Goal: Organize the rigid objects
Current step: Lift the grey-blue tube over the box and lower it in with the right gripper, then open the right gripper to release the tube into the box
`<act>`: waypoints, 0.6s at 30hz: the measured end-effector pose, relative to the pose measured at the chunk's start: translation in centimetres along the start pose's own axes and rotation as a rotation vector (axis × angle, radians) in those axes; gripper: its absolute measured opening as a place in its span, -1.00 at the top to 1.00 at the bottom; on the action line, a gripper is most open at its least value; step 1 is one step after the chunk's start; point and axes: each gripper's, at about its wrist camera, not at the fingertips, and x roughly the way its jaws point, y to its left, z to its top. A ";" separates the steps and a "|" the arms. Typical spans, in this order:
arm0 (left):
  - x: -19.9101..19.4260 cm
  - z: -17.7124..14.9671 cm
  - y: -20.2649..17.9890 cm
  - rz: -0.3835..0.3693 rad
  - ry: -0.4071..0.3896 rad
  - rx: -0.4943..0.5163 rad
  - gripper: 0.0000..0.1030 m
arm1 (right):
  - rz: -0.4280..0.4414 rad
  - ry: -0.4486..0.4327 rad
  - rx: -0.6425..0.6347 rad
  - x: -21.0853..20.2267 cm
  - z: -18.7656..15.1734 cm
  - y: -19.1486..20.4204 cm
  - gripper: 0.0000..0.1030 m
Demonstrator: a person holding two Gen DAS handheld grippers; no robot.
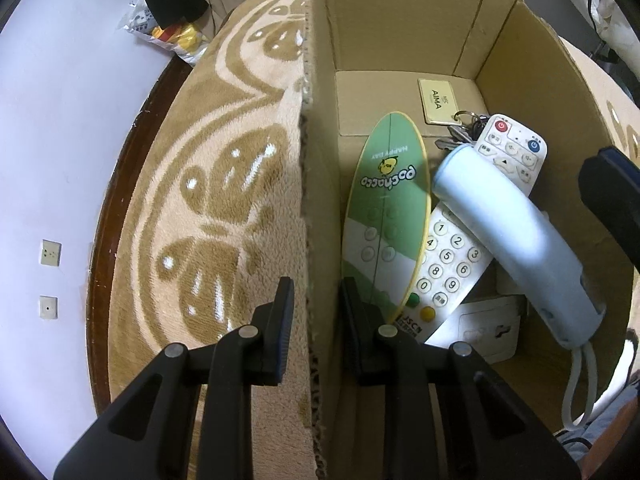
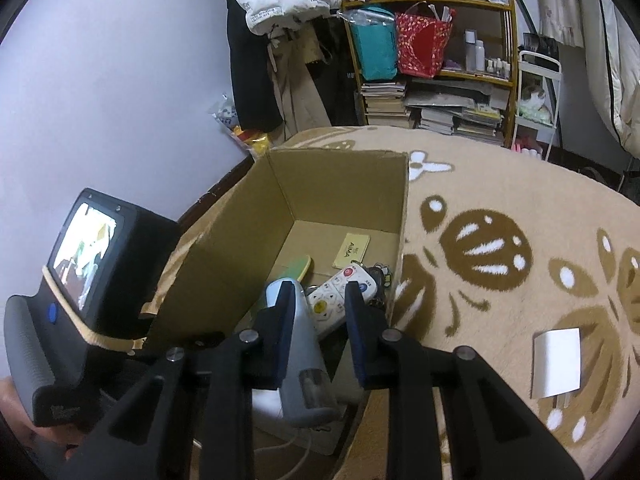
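An open cardboard box [image 1: 404, 20] stands on a beige patterned blanket. Inside lie a green oval "Pochacco" board [image 1: 388, 208], a white number-pad remote [image 1: 448, 268], a smaller white remote [image 1: 512, 152], keys with a gold tag [image 1: 438, 100] and a pale blue corded handheld device [image 1: 508, 232]. My left gripper [image 1: 318, 300] is shut on the box's left wall, one finger on each side. My right gripper [image 2: 320, 292] hovers over the box's near end, above the blue device [image 2: 300, 344]. Its narrow gap holds nothing, and the small remote [image 2: 332, 296] shows through it.
A white plug adapter [image 2: 556, 364] lies on the blanket [image 2: 500, 200] right of the box. Behind stand a shelf [image 2: 432, 76] with bags, bottles and stacked books, hanging clothes and a pale wall. A white flat item [image 1: 488, 328] lies on the box floor.
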 end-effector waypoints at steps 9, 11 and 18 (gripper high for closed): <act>-0.1 0.0 0.1 0.004 -0.002 0.002 0.56 | -0.041 -0.040 0.002 -1.6 0.6 -0.8 0.47; -0.2 -0.1 0.0 0.006 -0.002 0.002 0.55 | -0.062 -0.046 0.007 -1.8 0.6 -1.5 0.32; -0.6 -0.2 -0.1 0.004 -0.003 0.000 0.55 | -0.119 -0.065 0.035 -2.5 0.6 -3.9 -0.17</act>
